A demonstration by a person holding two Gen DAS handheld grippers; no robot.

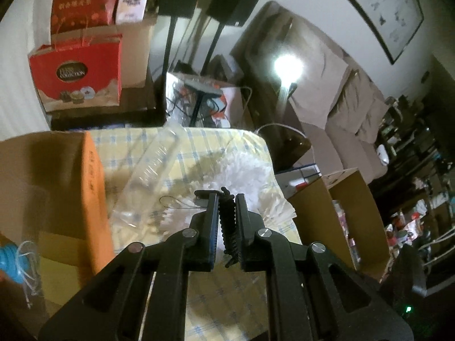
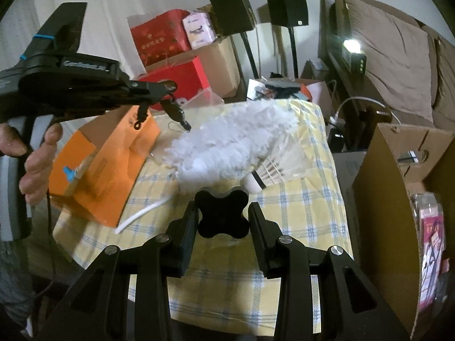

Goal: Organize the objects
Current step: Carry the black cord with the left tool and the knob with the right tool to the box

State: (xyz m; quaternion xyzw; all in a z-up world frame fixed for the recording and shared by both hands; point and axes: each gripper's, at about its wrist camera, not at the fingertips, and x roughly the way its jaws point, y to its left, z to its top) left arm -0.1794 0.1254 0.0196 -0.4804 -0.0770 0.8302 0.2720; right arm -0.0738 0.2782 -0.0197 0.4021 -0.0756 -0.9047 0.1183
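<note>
My left gripper (image 1: 227,199) is shut on a black braided cord (image 1: 227,227) that runs up between its pads. From the right wrist view, the left gripper (image 2: 167,86) hangs raised over the table's left side, held by a hand (image 2: 37,164). The cord (image 2: 140,116) and a small black stick-like piece (image 2: 179,115) dangle from its tips. My right gripper (image 2: 222,207) is shut on a black cross-shaped knob (image 2: 222,217) above the yellow plaid tablecloth (image 2: 298,213). A white feather fan (image 2: 236,142) (image 1: 241,176) lies on the cloth beside an open orange box (image 2: 99,164) (image 1: 91,187).
A clear plastic bag (image 1: 150,164) lies between the orange box and the fan. An open cardboard box (image 2: 398,199) stands at the table's right. Red gift bags (image 2: 162,39), two black speakers on stands (image 2: 287,5) and a covered sofa (image 2: 398,56) lie behind.
</note>
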